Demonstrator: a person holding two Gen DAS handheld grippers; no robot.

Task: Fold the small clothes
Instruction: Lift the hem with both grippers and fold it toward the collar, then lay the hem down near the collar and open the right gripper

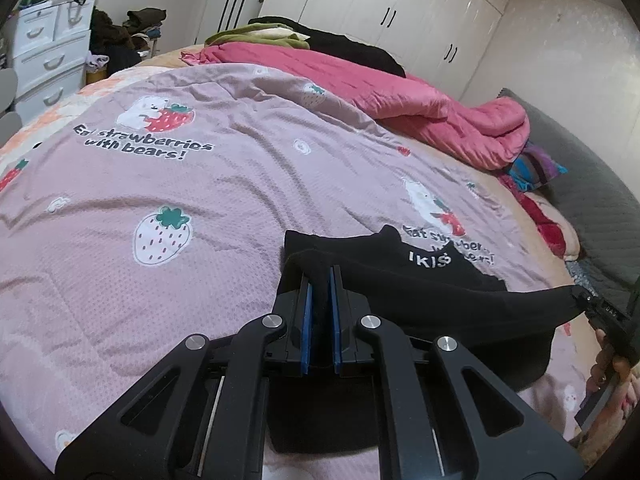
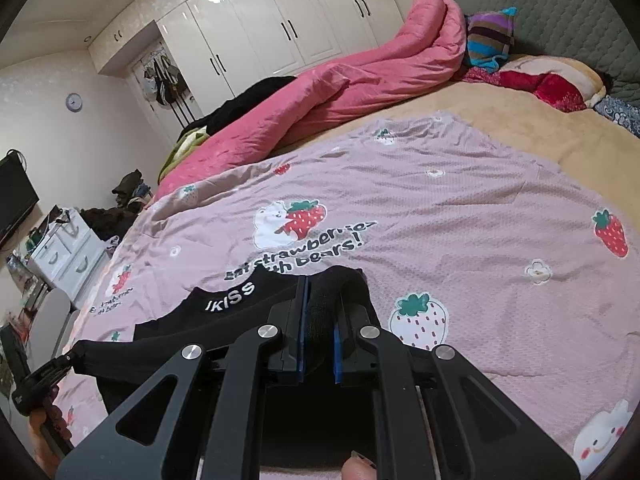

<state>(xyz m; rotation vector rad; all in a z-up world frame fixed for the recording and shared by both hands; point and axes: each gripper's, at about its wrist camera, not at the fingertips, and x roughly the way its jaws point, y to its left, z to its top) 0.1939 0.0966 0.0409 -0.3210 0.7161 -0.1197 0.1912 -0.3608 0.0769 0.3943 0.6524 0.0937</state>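
Observation:
A small black garment (image 1: 404,280) with white "IKISS" lettering hangs stretched between my two grippers, just above the pink strawberry-print sheet (image 1: 200,200). In the left wrist view my left gripper (image 1: 320,274) is shut on a bunched edge of it, and my right gripper (image 1: 579,293) pinches the far corner at the right edge. In the right wrist view my right gripper (image 2: 320,300) is shut on a thick fold of the black garment (image 2: 240,312), which drapes over one finger. My left gripper (image 2: 71,356) holds the other corner at the lower left.
A rolled pink quilt (image 1: 420,92) lies along the far side of the bed, with dark clothes (image 1: 352,44) behind it. A striped pillow (image 2: 490,36) and a grey headboard (image 2: 560,12) are at the bed's head. White drawers (image 1: 44,60) stand beyond the bed's foot.

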